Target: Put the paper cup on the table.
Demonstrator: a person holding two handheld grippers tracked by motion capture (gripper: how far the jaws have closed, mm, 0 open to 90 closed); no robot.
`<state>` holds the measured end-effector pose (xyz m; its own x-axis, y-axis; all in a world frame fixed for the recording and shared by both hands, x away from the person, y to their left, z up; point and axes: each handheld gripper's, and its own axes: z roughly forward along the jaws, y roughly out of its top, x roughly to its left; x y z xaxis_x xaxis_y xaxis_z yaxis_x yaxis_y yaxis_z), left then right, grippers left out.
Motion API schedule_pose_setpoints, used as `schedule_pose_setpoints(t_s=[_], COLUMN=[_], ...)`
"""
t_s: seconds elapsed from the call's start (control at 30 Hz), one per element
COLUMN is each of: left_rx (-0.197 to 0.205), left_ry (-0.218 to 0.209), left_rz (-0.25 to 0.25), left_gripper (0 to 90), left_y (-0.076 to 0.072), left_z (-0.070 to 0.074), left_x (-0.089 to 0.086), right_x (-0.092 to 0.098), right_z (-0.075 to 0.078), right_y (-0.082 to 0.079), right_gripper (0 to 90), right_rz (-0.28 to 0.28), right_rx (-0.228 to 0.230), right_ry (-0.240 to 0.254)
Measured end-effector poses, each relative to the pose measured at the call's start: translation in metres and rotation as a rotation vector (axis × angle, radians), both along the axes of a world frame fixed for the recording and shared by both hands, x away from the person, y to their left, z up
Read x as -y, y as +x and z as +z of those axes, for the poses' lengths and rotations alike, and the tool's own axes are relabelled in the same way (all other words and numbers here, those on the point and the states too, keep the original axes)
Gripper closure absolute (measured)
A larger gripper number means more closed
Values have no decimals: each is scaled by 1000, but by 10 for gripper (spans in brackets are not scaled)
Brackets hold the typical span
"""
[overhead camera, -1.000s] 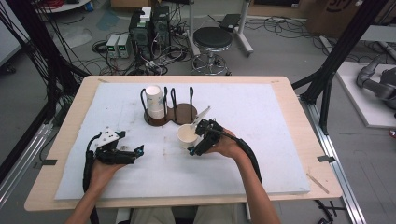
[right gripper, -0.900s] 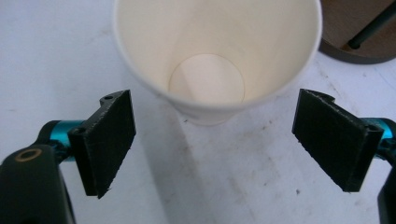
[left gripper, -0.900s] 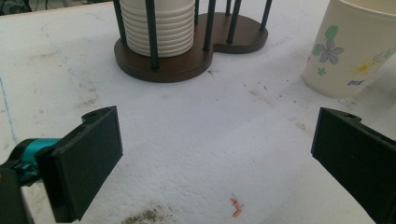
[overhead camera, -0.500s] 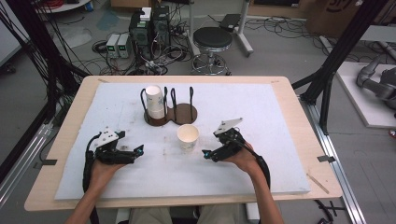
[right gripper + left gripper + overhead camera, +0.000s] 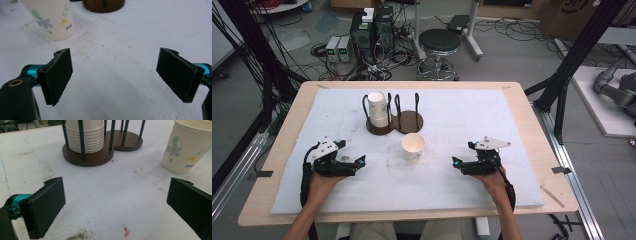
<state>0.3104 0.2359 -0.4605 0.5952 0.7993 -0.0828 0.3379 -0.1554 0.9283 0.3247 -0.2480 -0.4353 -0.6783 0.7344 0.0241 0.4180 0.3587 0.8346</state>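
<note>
I am holding the left gripper [image 5: 360,161] and right gripper [image 5: 455,163] low over the white mat [image 5: 462,120], both jaws spread wide and empty, the flowered paper cup [image 5: 413,147] standing upright between them, the cup rack [image 5: 393,120] sitting just beyond.

Both forearms come in from the near edge, one to each side, well apart. The left hand [image 5: 323,176] holds the left gripper [image 5: 359,161] low over the table, jaws spread wide and pointing toward the middle. The right hand [image 5: 492,176] holds the right gripper [image 5: 455,163] likewise, jaws wide apart and empty, aimed inward toward the left one.
</note>
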Motion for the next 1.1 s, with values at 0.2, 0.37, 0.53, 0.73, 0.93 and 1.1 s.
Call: schedule_pose_setpoints(t_s=[0.2, 0.37, 0.53, 0.73, 0.93, 1.1], left_rx=[12, 24, 27, 28, 38, 46], left_ry=[-8, -10, -14, -20, -24, -31], left_rz=[6, 9, 13, 26, 16, 18], left_gripper=[19, 19, 19, 20, 19, 19], left_y=[-2, -3, -4, -4, -5, -6], left_z=[0, 0, 0, -1, -1, -1], left_x=[-1, -1, -2, -2, -3, -3], right_x=[10, 15, 18, 20, 19, 20], right_z=[-5, -7, -13, -15, -15, -16], right_y=[-3, -5, -5, -7, -8, -9], right_gripper=[144, 144, 144, 144, 148, 149], right_rz=[-40, -65, -81, -94, -105, -103], right_rx=[44, 87, 91, 94, 105, 115], right_ry=[29, 43, 48, 56, 49, 56])
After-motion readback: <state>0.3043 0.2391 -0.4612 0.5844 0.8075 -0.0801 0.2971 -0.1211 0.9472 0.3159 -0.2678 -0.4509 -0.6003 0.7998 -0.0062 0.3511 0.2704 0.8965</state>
